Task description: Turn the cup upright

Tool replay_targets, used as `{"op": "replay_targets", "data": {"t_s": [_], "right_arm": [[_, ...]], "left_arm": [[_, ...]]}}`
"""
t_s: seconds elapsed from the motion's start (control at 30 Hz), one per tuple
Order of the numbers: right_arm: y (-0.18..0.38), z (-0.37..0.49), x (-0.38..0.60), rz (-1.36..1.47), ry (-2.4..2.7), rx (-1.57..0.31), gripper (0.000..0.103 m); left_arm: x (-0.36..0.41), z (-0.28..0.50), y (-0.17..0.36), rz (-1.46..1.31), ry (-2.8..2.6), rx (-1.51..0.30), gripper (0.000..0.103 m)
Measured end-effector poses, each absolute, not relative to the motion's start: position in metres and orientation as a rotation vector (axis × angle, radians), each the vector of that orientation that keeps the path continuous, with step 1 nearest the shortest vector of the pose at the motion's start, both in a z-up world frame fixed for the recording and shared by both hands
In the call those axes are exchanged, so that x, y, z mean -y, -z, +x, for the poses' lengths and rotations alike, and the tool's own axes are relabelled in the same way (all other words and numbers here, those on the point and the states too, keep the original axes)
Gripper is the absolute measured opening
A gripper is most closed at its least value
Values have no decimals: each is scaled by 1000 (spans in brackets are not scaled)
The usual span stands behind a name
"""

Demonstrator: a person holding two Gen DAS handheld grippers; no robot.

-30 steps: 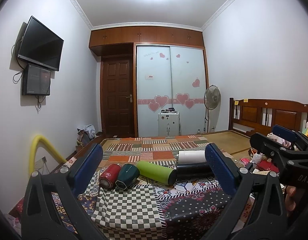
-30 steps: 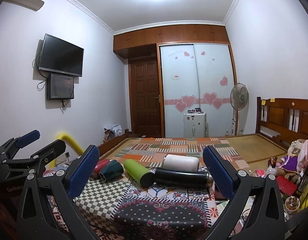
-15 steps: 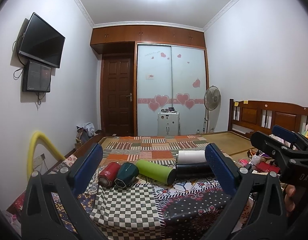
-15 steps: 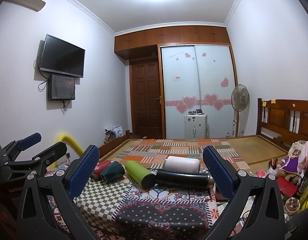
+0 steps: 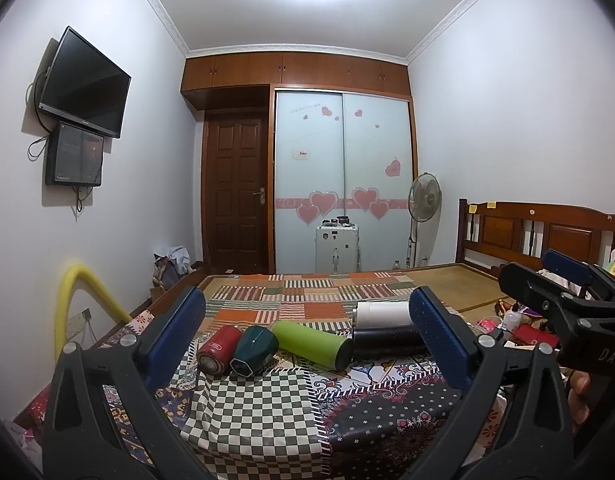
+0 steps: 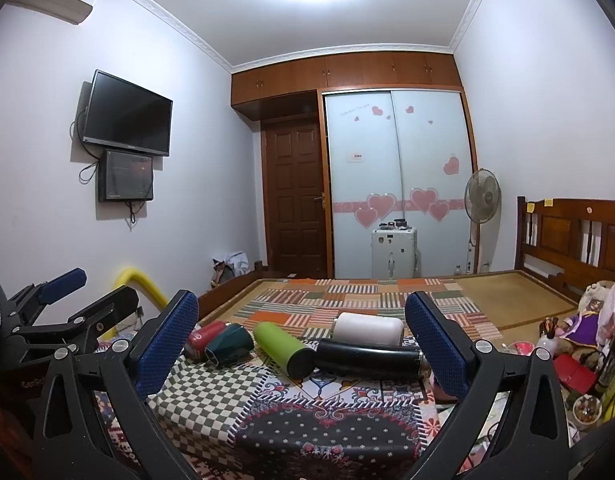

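Several cups lie on their sides in a row on a cloth-covered table (image 5: 251,412): a red cup (image 5: 218,348), a dark green cup (image 5: 254,350), a lime green tumbler (image 5: 311,342), a black flask (image 5: 387,340) and a white cup (image 5: 381,314) behind it. The right wrist view shows the same row: red cup (image 6: 205,336), dark green cup (image 6: 229,344), lime tumbler (image 6: 283,346), black flask (image 6: 367,356), white cup (image 6: 367,328). My left gripper (image 5: 307,344) is open and empty, short of the cups. My right gripper (image 6: 301,348) is open and empty, also short of them.
A bed (image 5: 347,288) with a patchwork cover lies beyond the table. Clutter and a soft toy (image 6: 579,328) sit at the right. A yellow foam tube (image 5: 73,304) stands at the left. A wardrobe (image 5: 343,180), door, fan and suitcase are at the far wall.
Both views have tilted slightly upward, so the cups sit a little lower in frame. Both grippers stay open; the cups have not moved.
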State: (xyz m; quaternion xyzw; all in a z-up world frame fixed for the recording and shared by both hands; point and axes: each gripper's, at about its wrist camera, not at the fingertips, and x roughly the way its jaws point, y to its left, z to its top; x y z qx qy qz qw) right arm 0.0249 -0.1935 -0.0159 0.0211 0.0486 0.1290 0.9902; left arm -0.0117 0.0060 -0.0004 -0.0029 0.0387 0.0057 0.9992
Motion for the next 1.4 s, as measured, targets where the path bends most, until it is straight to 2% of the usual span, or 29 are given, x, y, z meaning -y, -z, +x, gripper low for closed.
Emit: {"op": "replay_targets", "data": {"t_s": [1.03,1.2,1.4], "right_arm": [[23,38,189,31,-261,-120,103],[32,54,190,25,-253,-150,103],[49,83,195,4,-219,-217,103]], "left_arm": [[-10,8,6,-13,-6,-117,103],[-19,38,16,3,-28,-173,103],[-39,105,43,41,-57,-343,103]]}}
